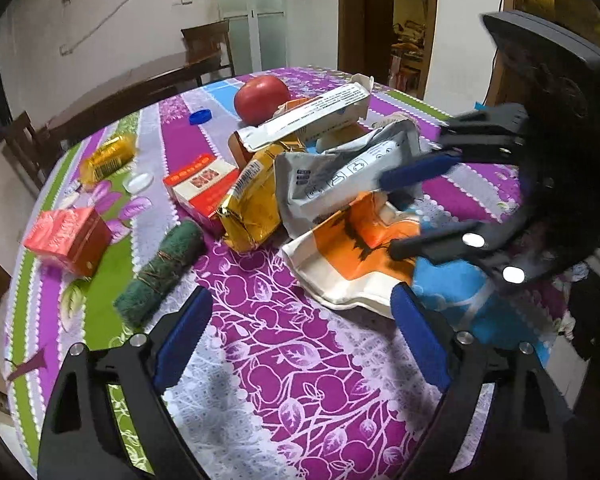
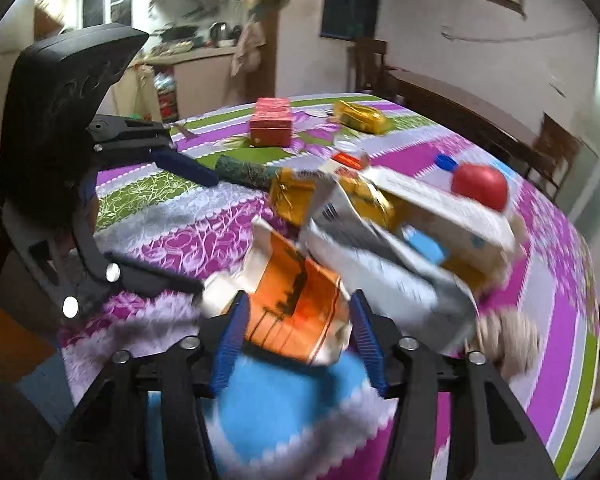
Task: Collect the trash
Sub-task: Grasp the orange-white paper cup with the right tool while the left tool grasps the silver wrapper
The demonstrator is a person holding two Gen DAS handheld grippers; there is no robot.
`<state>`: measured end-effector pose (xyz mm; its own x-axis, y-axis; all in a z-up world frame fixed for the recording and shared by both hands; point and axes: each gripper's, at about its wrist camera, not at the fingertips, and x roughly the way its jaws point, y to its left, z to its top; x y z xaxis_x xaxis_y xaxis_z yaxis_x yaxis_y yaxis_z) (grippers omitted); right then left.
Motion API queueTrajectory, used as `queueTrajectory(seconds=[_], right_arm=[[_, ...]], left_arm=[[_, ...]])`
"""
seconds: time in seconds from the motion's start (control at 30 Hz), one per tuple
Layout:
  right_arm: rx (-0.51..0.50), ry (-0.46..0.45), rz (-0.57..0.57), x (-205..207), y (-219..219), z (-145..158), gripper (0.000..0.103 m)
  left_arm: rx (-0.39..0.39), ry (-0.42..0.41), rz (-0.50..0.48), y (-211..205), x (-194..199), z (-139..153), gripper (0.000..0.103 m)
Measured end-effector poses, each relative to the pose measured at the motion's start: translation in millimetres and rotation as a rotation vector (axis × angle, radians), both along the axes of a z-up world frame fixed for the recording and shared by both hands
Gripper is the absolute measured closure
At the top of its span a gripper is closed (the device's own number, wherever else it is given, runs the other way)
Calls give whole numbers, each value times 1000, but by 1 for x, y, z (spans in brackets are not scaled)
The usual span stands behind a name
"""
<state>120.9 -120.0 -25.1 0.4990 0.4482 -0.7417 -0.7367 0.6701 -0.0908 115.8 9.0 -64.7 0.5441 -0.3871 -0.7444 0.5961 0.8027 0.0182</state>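
A pile of trash lies on the table: an orange and white carton (image 1: 352,256) (image 2: 296,308), a crumpled grey pouch (image 1: 340,176) (image 2: 384,268), a gold foil wrapper (image 1: 252,204) and a long white box (image 1: 312,116). My left gripper (image 1: 304,320) is open and empty above the cloth, in front of the pile. My right gripper (image 2: 300,320) is open, with its jaws on either side of the orange carton's near edge. It shows from the side in the left wrist view (image 1: 388,216), one finger over the grey pouch and one over the carton.
A red tomato (image 1: 262,98) sits behind the pile. A red and white box (image 1: 200,188), a green roll (image 1: 160,272), a pink-red box (image 1: 66,240), a gold packet (image 1: 108,158), a blue cap (image 1: 200,116) and a white lid (image 1: 138,182) lie left. Wooden chairs (image 1: 208,46) stand beyond the table.
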Motion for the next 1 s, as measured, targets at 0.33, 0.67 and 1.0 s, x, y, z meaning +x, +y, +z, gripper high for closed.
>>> queueTrajectory(seconds=[0.33,0.67,1.0], right_arm=[[-86,84,137,21,17,-6,54],[44,30,3,-27,-21,-4,91],[359,-46,-418,-80,-158,23,91]], left_arm=[[-69,13,0,21,-7,6,19],[-62,-59,-10,5,-1,15,19],[73,-143,-327,-75,30,27,26]])
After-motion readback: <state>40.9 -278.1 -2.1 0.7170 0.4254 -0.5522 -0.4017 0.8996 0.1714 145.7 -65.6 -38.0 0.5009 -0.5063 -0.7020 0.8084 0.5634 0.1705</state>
